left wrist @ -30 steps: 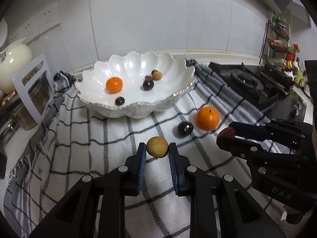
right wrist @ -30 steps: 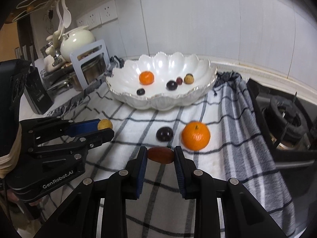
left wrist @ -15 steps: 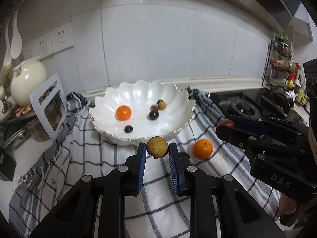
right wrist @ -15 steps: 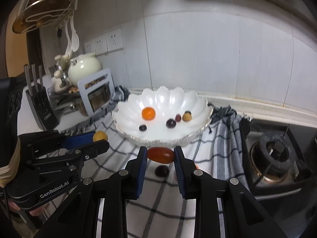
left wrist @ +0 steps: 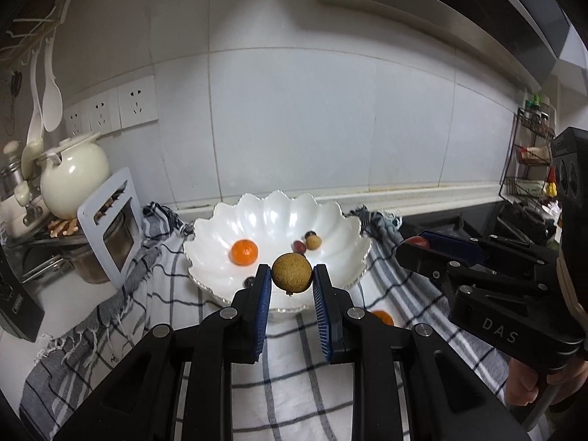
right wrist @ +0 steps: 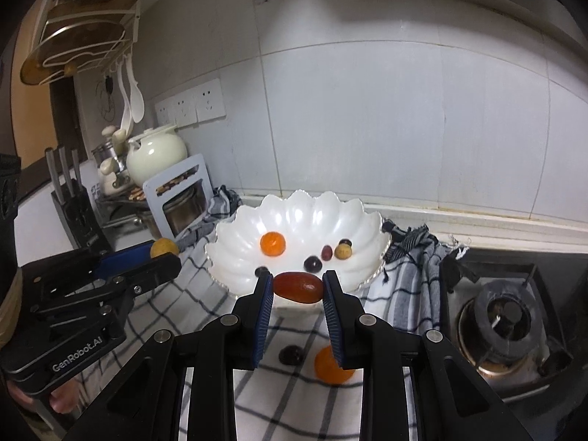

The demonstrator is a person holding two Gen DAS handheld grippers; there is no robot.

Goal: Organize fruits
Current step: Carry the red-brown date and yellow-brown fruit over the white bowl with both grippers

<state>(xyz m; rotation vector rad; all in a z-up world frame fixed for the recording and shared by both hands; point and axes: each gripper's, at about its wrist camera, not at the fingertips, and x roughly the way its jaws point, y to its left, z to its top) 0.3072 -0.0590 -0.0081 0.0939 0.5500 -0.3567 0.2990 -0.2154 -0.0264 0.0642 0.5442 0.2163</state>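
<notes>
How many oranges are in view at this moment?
2. One small orange lies inside the white scalloped bowl; the other orange sits on the checked cloth in front of the bowl, partly hidden behind the right gripper.

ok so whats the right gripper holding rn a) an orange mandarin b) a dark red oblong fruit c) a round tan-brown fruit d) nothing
b: in the right wrist view the right gripper is clamped on a dark red oblong fruit, held in front of the white bowl.
</notes>
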